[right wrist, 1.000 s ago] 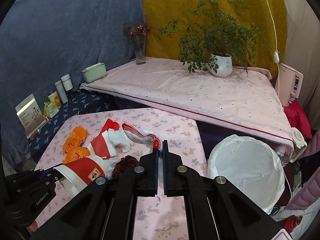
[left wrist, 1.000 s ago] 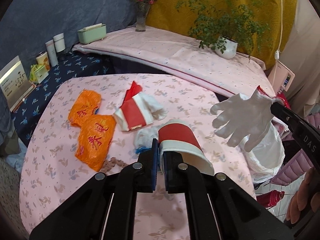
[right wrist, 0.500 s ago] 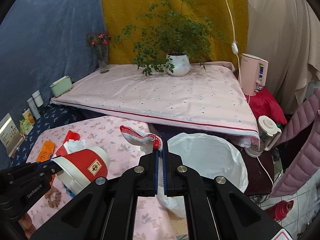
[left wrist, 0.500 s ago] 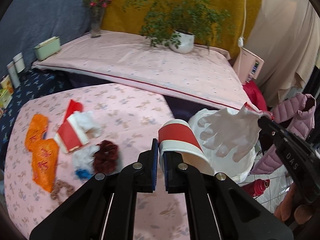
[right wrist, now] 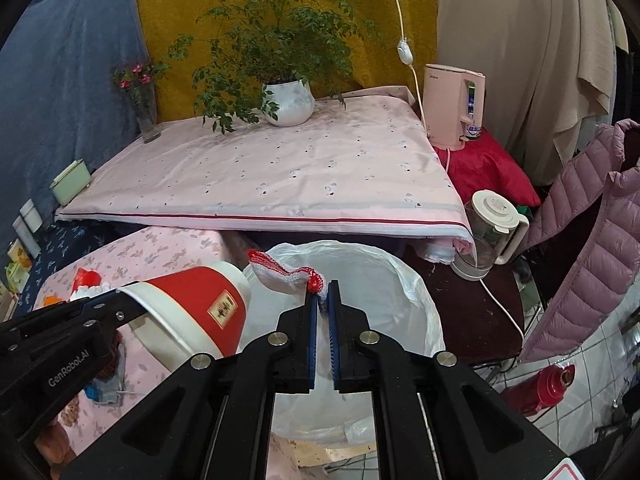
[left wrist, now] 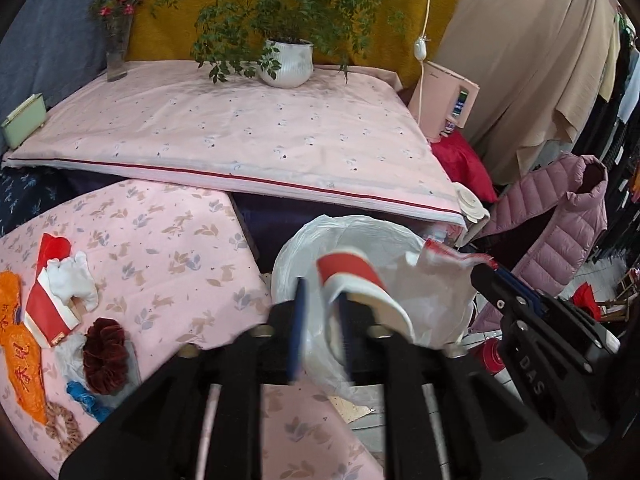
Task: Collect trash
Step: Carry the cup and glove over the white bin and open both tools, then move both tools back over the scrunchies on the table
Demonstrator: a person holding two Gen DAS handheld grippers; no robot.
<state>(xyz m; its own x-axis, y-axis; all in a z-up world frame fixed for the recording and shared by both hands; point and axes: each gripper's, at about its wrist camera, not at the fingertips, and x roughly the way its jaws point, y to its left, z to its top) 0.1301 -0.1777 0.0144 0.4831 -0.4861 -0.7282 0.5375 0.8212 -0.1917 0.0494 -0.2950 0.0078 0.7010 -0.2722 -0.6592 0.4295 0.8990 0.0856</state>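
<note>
The left tongs (left wrist: 320, 312) hover at the rim of the white bin bag (right wrist: 416, 280), with the red-and-white paper cup (left wrist: 352, 284) tilted between their tips. In the left wrist view the blades stand apart and blur smears them, so whether they still pinch the cup wall is hard to make out; in the right wrist view the cup (right wrist: 192, 308) sits against the left tongs' tip over the bag's left edge.

The right tongs (right wrist: 322, 300) are clenched on the red-trimmed cuff of a white glove (right wrist: 280, 272), which hangs over the bag's opening; most of the glove is hidden below the blades. The left wrist view shows the glove (left wrist: 440, 264) only as a pale blur.

On the flowered tabletop (left wrist: 168, 248) lie an orange wrapper (left wrist: 24, 360), cut off at the edge, a red-and-white carton (left wrist: 48, 304), a dark red scrunchie (left wrist: 104, 356) and a blue scrap (left wrist: 84, 396).
</note>
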